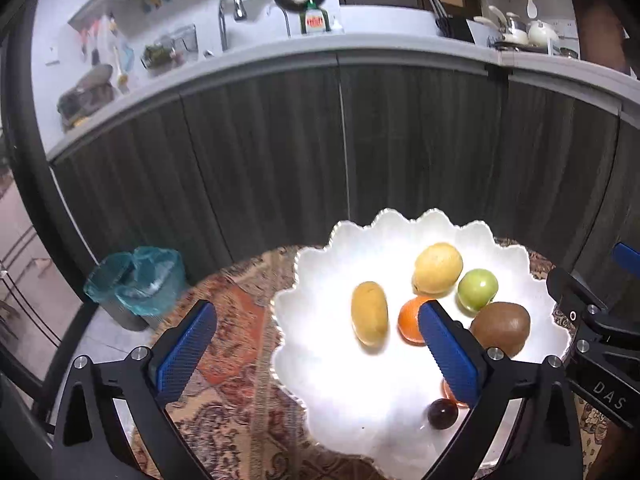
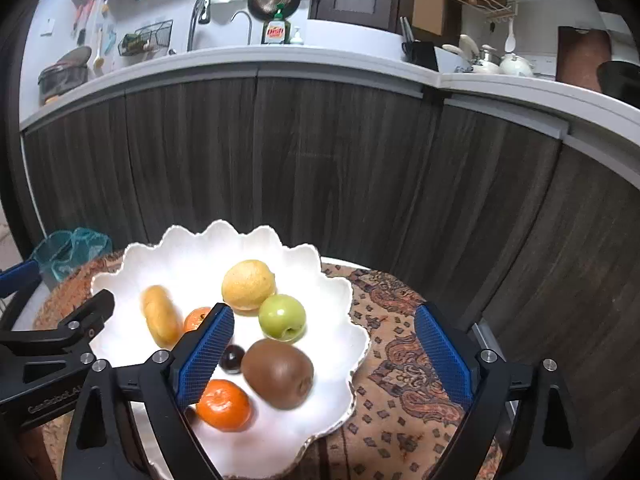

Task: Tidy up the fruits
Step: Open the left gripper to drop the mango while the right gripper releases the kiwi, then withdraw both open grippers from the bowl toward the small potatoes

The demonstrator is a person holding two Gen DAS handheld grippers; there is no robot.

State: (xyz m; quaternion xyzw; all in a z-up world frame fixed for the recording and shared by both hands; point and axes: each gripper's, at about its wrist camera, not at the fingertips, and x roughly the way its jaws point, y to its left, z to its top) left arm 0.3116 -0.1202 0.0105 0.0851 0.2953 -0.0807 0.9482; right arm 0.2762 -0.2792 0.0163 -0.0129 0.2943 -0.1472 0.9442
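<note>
My table (image 2: 404, 364) is covered by a patterned cloth in browns, orange and beige, and its pale round edge shows at the far right in my right wrist view. Directly on the cloth sits 1 white scalloped plate (image 1: 320, 360), taking up much of the surface. In my left wrist view the cloth spreads bare to the plate's left; in the right wrist view, to its right.

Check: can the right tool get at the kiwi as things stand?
Probably yes. The right tool is open, and the kiwi lies uncovered in the white plate just ahead between its fingers. The green apple sits close behind, the dark grape beside it.
</note>
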